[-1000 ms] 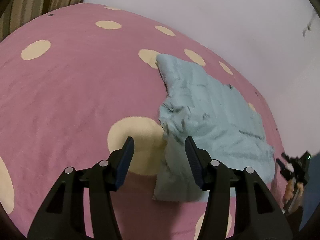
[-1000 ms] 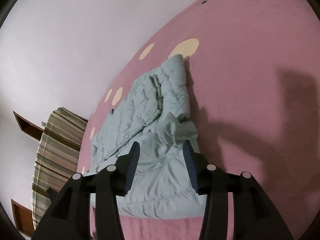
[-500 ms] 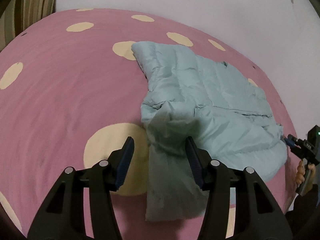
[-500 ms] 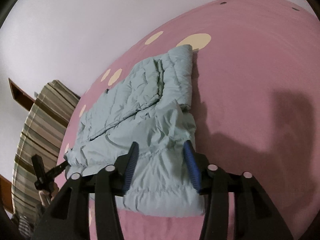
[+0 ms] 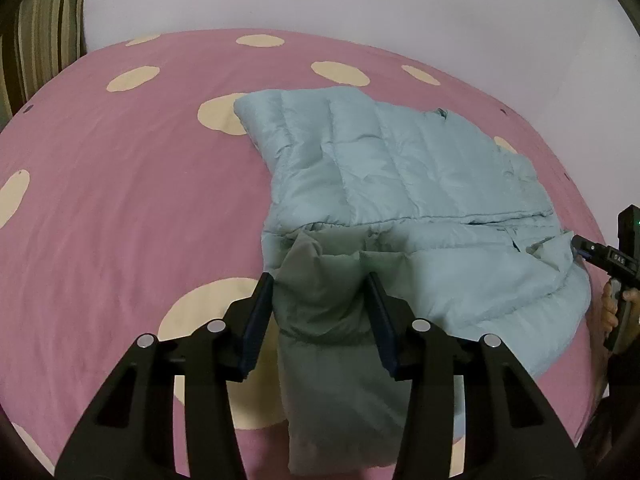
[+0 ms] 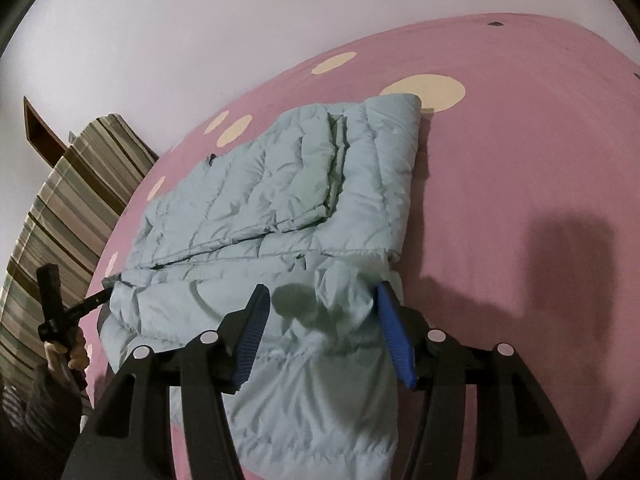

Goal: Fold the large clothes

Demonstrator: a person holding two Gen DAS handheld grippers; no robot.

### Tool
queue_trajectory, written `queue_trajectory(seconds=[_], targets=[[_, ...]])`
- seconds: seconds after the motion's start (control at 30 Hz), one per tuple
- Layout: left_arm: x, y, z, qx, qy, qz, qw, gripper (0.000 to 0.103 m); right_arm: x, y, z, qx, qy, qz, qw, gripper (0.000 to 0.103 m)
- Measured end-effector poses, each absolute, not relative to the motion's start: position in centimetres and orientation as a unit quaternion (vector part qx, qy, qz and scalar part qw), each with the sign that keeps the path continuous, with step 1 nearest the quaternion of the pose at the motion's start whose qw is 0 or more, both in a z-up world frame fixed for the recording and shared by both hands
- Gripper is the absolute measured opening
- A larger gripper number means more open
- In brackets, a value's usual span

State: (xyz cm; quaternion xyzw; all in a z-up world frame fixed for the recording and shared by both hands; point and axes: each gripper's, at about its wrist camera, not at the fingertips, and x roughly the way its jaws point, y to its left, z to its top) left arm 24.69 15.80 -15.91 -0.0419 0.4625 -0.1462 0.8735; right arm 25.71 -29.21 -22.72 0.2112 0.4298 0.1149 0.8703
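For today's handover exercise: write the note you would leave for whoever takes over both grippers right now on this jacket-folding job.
Left gripper: jaws closing around a raised bunch of the jacket; pads not clearly pressing yet.
Right gripper: open, astride a puffed fold at the jacket's other near corner.
Jacket: on the bed, far half lying flat, near edge rumpled, one part hanging toward the cameras.
Done: body appears folded over once.
Left: probably grip both near corners, lift, fold over the far half, smooth.
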Motion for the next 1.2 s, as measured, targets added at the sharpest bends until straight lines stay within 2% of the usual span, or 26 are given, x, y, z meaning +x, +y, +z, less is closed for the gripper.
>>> queue_trajectory(seconds=[0.1, 0.33, 0.37, 0.43, 0.53, 0.6, 0.7, 1.0, 1.2], targets=[[25.0, 15.6, -16.0, -0.042, 0.465, -0.145, 0.872, 0.038, 25.9, -29.2, -22.8, 0.204, 0.433, 0.115, 0.871, 0.055], [25.5, 15.1, -16.3, -0.02, 0.47, -0.139, 0.872, 0.038, 25.7, -30.4, -23.6, 0.2, 0.441, 0.108, 0.868, 0.054], [25.6, 15.1, -16.3, -0.02, 0.47, -0.139, 0.872, 0.038, 25.6, -30.4, -23.7, 0.198, 0.443, 0.109, 0.868, 0.05], [25.5, 14.8, -16.2, -0.015, 0.467, -0.135, 0.874, 0.023, 25.1, -30.1, -23.5, 0.185, 0.439, 0.105, 0.873, 0.031], [25.0, 14.4, -15.9, -0.003, 0.459, -0.124, 0.88, 0.014, 24.5, -29.8, -23.2, 0.184, 0.433, 0.104, 0.876, 0.013], [24.6, 14.1, -15.6, 0.007, 0.45, -0.118, 0.885, 0.007, 23.9, -29.5, -22.8, 0.172, 0.425, 0.095, 0.884, 0.011], [23.7, 13.9, -14.7, 0.015, 0.434, -0.106, 0.894, 0.005, 22.7, -28.9, -21.4, 0.144, 0.405, 0.076, 0.9, 0.008], [20.8, 14.3, -10.3, 0.017, 0.371, -0.085, 0.924, 0.003, 19.7, -28.5, -16.7, 0.124, 0.337, 0.061, 0.931, 0.005], [22.4, 14.1, -6.4, 0.007, 0.329, -0.075, 0.941, 0.003, 21.4, -28.6, -13.6, 0.119, 0.307, 0.06, 0.943, 0.005]])
